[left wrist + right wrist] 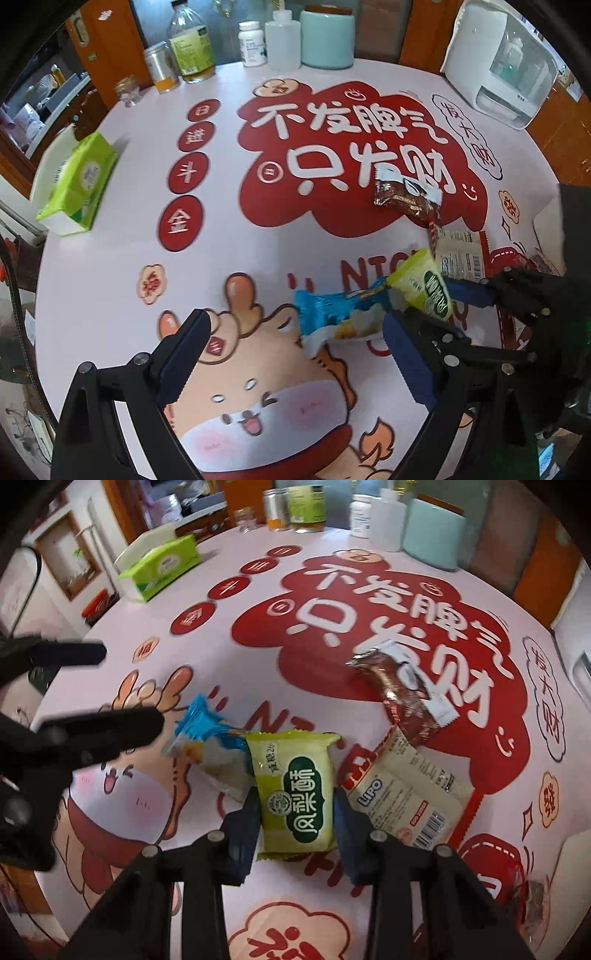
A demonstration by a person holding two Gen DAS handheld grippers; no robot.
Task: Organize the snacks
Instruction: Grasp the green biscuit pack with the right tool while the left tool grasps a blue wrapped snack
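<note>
The right gripper [295, 808] sits low over the worktop [229, 686], its jaws on either side of a green snack pack [295, 794], pressing its two long edges, so it is grasping the pack. Seen from the left wrist, that pack [424, 291] stands tilted in the right gripper [461, 295], its far end resting over a blue snack pack [343, 314].

The left gripper [295, 350] hovers just above the worktop [110, 277] with its jaws released and spread wide; the blue snack pack lies between them, closer to the right-hand finger, touching neither as far as can be told.

Just right of the green pack lies a cream snack pack [410, 801] with a barcode, and beyond it a brown snack pack [402, 690], their ends overlapping.

Farther left, a white holder [51, 173] carries a green tissue pack [81, 177].

Along the far edge stand a small glass [127, 90], a metal can [160, 66], a glass bottle [190, 44] with yellowish liquid at the bottom, a white pill bottle [252, 43], a white plastic bottle [282, 38] and a pale blue canister [327, 37] with a dark lid. A white appliance [498, 62] sits at the far right.
</note>
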